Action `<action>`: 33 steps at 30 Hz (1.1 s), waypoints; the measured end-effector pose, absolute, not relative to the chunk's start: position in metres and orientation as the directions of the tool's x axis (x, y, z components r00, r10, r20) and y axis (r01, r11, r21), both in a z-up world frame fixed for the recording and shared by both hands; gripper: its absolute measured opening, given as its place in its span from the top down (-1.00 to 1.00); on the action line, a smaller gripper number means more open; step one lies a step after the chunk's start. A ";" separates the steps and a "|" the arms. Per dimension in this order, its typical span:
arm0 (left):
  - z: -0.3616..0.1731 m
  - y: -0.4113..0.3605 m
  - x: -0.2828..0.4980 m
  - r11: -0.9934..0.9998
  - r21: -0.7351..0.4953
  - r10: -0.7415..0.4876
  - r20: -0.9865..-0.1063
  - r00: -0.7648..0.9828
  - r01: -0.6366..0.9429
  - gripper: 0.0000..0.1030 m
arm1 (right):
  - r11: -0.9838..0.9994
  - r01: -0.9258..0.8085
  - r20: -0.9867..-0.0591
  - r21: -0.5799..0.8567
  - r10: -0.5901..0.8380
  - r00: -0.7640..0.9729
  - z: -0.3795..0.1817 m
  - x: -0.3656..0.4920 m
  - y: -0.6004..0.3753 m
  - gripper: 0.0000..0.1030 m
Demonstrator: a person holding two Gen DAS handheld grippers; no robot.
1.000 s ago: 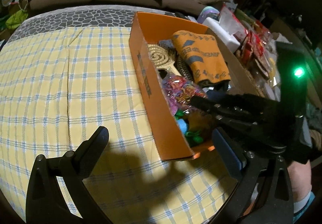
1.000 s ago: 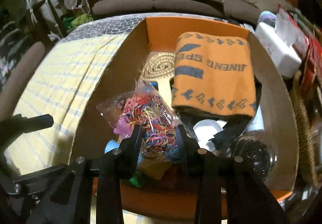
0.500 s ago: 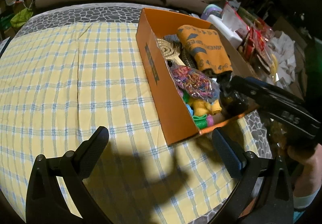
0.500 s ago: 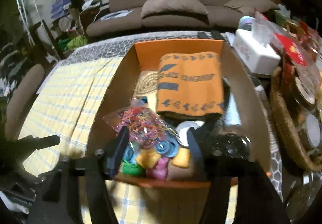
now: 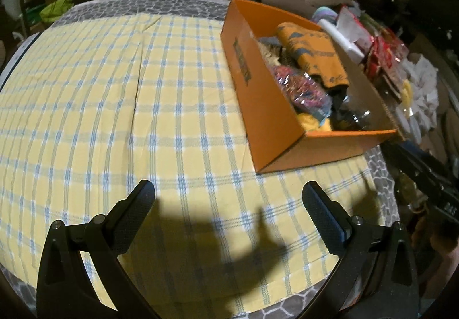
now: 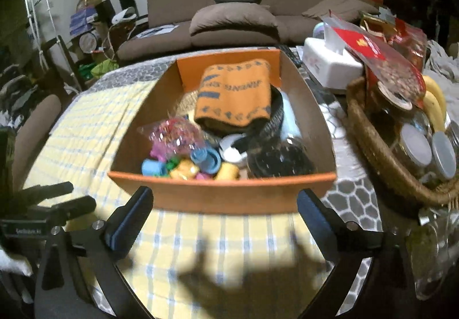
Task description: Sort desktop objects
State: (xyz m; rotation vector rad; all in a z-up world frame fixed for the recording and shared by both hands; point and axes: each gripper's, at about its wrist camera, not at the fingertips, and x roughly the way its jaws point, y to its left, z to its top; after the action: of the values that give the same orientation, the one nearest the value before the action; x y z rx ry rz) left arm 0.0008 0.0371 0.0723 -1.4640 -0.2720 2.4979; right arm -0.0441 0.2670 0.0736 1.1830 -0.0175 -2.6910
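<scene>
**Mia:** Right gripper [image 6: 223, 205] is wide open now and holds nothing. Its jaws have just been opening. A second ago it was down inside the orange cardboard box [image 6: 221, 195], tight by the clear bag of bright rubber bands [image 6: 175, 134]. Now it has pulled back, and the box front sits just past its tips.

**Ben:** So where is the bag?

**Mia:** It lies in the box, beside the folded orange towel with dark letters [image 6: 233, 95] and above the little coloured toys [image 6: 186, 165]. I think that one thing is sorted.

**Ben:** And the other one?

**Mia:** Left gripper [image 5: 228, 194] is open too, empty, over the yellow checked cloth [image 5: 114, 106] on the worktop. No loose thing lies on the cloth there. The woven basket with jars and bananas [image 6: 381, 158] stands just right of the box. Maybe the next thing comes from that side.
</scene>
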 end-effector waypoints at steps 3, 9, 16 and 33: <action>0.068 0.038 0.005 -0.959 -0.269 0.275 -0.828 -0.488 -0.083 -1.00 | -0.982 0.163 -0.733 0.099 -0.183 -0.655 0.061 -0.038 0.269 -0.99; 0.062 0.048 0.009 -0.975 -0.206 0.220 -0.827 -0.517 -0.086 -1.00 | -0.985 0.153 -0.751 0.083 -0.163 -0.640 0.038 -0.037 0.267 -0.99; 0.048 0.047 0.006 -0.983 -0.172 0.176 -0.833 -0.525 -0.056 -1.00 | -0.980 0.193 -0.766 0.056 -0.166 -0.621 0.019 -0.042 0.251 -0.99; 0.018 0.041 -0.015 -0.992 -0.128 0.116 -0.851 -0.512 -0.012 -1.00 | -0.979 0.190 -0.783 0.073 -0.175 -0.597 -0.006 -0.068 0.229 -0.99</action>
State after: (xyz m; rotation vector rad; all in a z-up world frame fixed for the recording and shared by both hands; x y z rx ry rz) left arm -0.0153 0.0411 0.0181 -1.5115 -0.1628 2.6648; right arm -0.0677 0.2294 -0.0062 1.2903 0.0264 -2.6384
